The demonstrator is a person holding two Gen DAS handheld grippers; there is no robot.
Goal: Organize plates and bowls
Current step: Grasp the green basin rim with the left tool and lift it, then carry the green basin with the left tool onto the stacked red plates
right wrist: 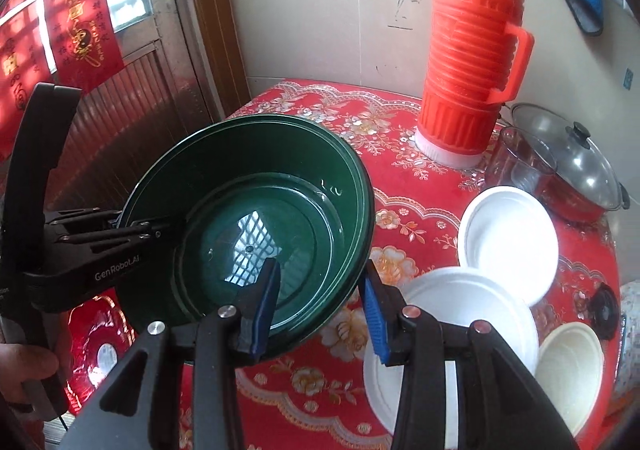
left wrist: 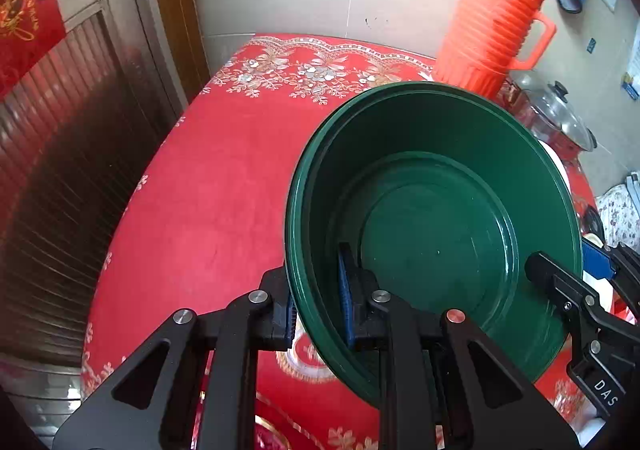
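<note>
In the left wrist view, the green bowl point(left wrist: 436, 226) filled the right half of the frame, tilted with its open side toward the camera and lifted off the red tablecloth point(left wrist: 208, 178). The left gripper point(left wrist: 320, 302) at the bottom centre was clamped on the bowl's near rim, one blue-padded finger outside the wall and the other inside it. At the right edge of that frame the right gripper point(left wrist: 568, 270) straddled the opposite rim.

In the right wrist view the same bowl point(right wrist: 256, 234) sat left of centre, with the left gripper point(right wrist: 132, 230) reaching in from the left edge and pinching its rim. The right gripper point(right wrist: 320, 310) at the bottom centre had its fingers set apart, one inside the bowl and one outside; a gap showed between the outer pad and the bowl wall, so it was not pressed shut on the rim.

On the tablecloth at the lower right of that frame lay a white plate point(right wrist: 468, 314), a second white plate point(right wrist: 508, 234) above it, and a cream bowl point(right wrist: 568, 370) toward the corner. An orange flask point(right wrist: 468, 66) stood at the upper right, with a pot under a glass lid point(right wrist: 576, 166) beside it at the right edge.
</note>
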